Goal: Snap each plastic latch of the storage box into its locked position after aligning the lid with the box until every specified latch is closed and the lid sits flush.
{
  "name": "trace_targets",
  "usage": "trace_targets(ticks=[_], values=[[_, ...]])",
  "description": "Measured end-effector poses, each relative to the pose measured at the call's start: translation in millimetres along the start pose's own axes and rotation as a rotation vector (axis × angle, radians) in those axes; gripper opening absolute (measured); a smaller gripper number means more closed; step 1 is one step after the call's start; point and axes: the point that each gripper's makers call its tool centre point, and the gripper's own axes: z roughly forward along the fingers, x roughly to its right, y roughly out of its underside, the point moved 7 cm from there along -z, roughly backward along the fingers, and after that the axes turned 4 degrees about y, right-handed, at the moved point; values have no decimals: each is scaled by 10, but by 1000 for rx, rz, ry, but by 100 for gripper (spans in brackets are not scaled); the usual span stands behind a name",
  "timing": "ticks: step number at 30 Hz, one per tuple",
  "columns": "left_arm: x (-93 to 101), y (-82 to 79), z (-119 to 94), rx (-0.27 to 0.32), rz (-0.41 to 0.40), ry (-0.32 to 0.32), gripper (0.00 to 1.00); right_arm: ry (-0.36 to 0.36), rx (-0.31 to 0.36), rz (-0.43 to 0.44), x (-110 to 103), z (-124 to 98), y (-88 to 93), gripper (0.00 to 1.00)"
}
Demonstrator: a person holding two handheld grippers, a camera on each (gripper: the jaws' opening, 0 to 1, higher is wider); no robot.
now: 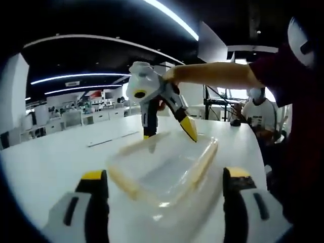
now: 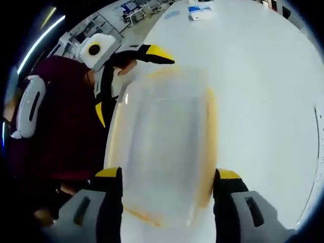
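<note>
A clear plastic storage box (image 1: pixel 162 169) with its lid on and pale yellow latches along the long sides lies on the white table (image 1: pixel 61 152). In the left gripper view my left gripper (image 1: pixel 164 174) is open, its yellow-tipped jaws standing either side of the box's near end. My right gripper (image 1: pixel 169 134), held by a hand, hangs open over the box's far end. The right gripper view looks down at the box (image 2: pixel 162 142) from the other end. There my right gripper (image 2: pixel 168 174) straddles the near end, and my left gripper (image 2: pixel 130 83) is open at the far left corner.
The person holding the grippers wears a dark red top (image 2: pixel 61 116) and stands at the table's edge. Another person in a white shirt (image 1: pixel 259 114) sits beyond the table. Papers (image 2: pixel 200 12) lie far across the table. Desks and shelves (image 1: pixel 76 114) fill the background.
</note>
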Motion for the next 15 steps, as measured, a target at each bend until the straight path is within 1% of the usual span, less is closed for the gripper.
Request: trace_targets(ticks=[6,8,10,12,15], values=[[7,48,21,-13,4,-9,93,-33,-14,41,61,44,17,76],[-1,64,9,-16,6,-17,92,-39,-19,39,77,50,9,78],[-3,79,-2,-20,6,-20,92,-42,-27,25,55,85,51,81],[-3,93,-9,-20,4,-22,92,-41,-33,22,29,120,34,84],[2,118,-8,-16,-2,-24,91,-38,-54,14,55,133,-1,87]])
